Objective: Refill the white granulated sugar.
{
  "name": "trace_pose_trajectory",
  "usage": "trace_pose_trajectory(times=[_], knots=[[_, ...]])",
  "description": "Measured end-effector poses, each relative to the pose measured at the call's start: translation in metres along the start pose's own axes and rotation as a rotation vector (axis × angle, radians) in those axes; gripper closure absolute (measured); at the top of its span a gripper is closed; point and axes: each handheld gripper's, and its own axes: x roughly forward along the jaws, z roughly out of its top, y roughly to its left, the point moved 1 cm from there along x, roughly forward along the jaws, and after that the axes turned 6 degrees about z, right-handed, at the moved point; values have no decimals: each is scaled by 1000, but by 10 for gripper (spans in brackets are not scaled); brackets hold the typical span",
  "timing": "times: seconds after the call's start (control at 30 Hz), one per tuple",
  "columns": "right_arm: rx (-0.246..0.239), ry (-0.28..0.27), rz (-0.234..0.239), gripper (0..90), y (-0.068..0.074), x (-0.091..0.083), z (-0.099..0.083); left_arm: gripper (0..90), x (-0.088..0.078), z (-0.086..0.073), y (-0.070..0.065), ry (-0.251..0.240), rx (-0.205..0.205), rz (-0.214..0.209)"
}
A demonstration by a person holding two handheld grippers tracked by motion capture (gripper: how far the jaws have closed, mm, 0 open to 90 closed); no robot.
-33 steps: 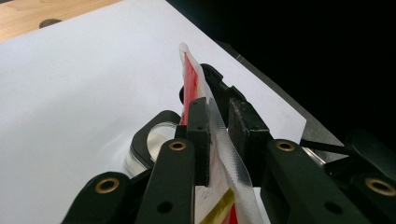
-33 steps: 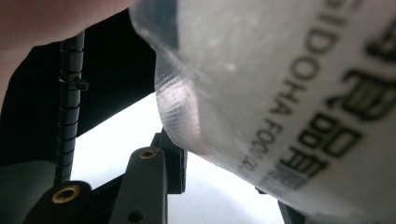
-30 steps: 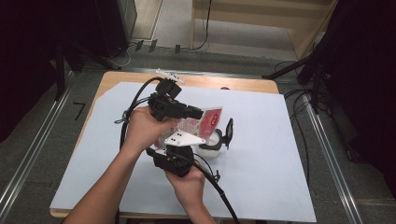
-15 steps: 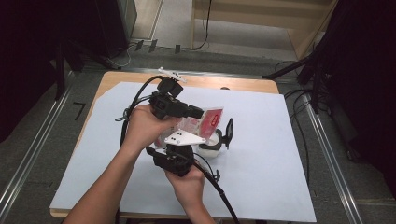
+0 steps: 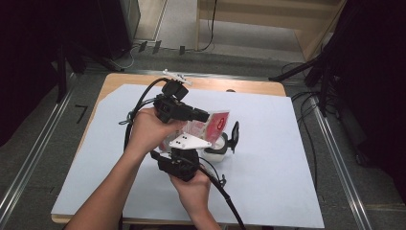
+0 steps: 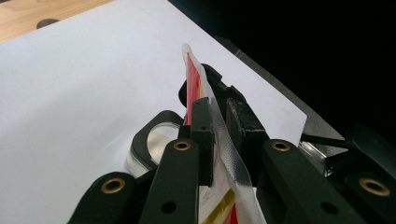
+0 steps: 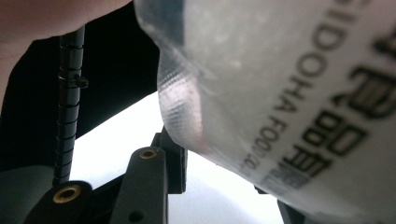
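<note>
A red and white sealed packet [image 5: 216, 121] hangs over the middle of the table between both hands. My left gripper [image 5: 203, 116] comes in from the left and is shut on the packet's clear edge [image 6: 196, 79], the two jaws pressed on the film [image 6: 218, 122]. My right gripper [image 5: 194, 135] points up at the packet from below, under its grey plate [image 5: 189, 142]. In the right gripper view the packet [image 7: 289, 84] fills the upper right with printed letters. The right gripper [image 7: 224, 186] stands open, and white sheet shows between its jaws.
A small round container [image 5: 218, 149] with a black rim and an upright black lid [image 5: 234, 134] sits on the white sheet [image 5: 287, 158] just under the packet, also visible as the container [image 6: 156, 144]. A small white part [image 5: 176, 76] lies at the far wooden edge.
</note>
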Motion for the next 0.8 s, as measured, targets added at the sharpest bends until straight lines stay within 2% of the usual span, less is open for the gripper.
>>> trace_pose_trajectory(times=[0.57,0.8], knots=[[12,0,-2,640,-1,-2,-1,822,3,1,-2,3,10,6],[13,3,4,642,-1,-1,0,822,2,1,-1,3,2,6]])
